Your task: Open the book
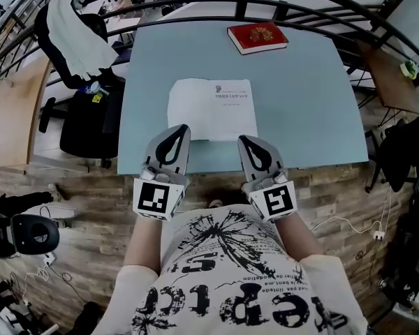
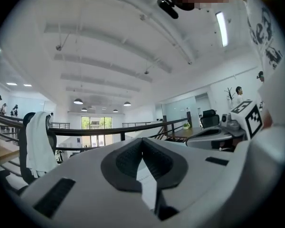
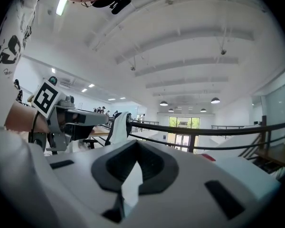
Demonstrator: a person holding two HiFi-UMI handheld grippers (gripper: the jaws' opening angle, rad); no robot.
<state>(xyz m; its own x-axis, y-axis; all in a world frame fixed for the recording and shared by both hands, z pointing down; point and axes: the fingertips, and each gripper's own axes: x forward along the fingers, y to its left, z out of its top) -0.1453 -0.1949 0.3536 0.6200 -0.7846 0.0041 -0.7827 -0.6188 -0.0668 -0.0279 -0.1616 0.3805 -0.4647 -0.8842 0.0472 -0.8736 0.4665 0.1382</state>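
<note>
The red book (image 1: 258, 37) lies closed at the table's (image 1: 314, 103) far edge. Left gripper (image 1: 182, 130) and right gripper (image 1: 243, 140): jaws together, empty. Its cover looks stiff (probably light), so it should lift at the fore-edge.

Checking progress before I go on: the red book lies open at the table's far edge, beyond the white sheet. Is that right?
Not quite. The book is closed, red cover up, as the head view shows. The rest holds: it lies at the table's far edge, beyond the sheet.
</note>
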